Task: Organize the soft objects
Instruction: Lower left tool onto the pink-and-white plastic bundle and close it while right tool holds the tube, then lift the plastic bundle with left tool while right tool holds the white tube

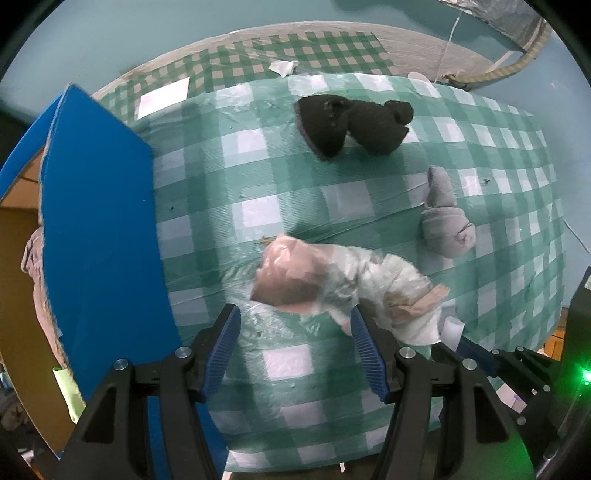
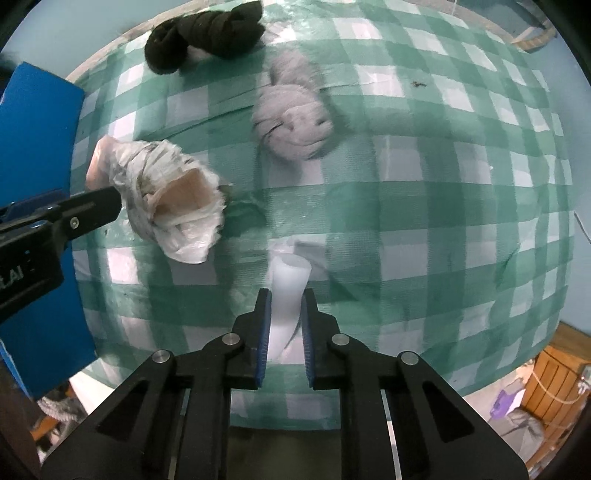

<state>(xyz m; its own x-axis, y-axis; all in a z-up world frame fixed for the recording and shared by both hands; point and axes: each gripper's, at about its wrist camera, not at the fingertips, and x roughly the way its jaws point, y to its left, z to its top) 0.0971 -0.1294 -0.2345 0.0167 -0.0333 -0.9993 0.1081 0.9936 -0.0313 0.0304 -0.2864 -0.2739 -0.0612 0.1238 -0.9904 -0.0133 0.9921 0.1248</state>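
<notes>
A wrapped bundle of pink and white cloth in clear plastic [image 1: 332, 284] lies on the green checked tablecloth [image 1: 288, 184]. My left gripper [image 1: 294, 312] stands open just in front of it, and its right finger overlaps the bundle's near edge. In the right wrist view the same bundle [image 2: 166, 192] lies beside a left finger [image 2: 96, 206]. My right gripper [image 2: 287, 295] is shut on a white, soft, rolled piece [image 2: 290, 280], also visible as the white piece [image 1: 452, 328]. A grey sock bundle [image 2: 295, 118] and a black sock bundle [image 2: 199, 33] lie farther back.
A blue box flap [image 1: 99, 240] stands at the table's left edge, with pinkish cloth [image 1: 37, 258] inside the box. The table's rounded front edge drops off close by. A wooden crate [image 2: 554, 380] sits on the floor at the right.
</notes>
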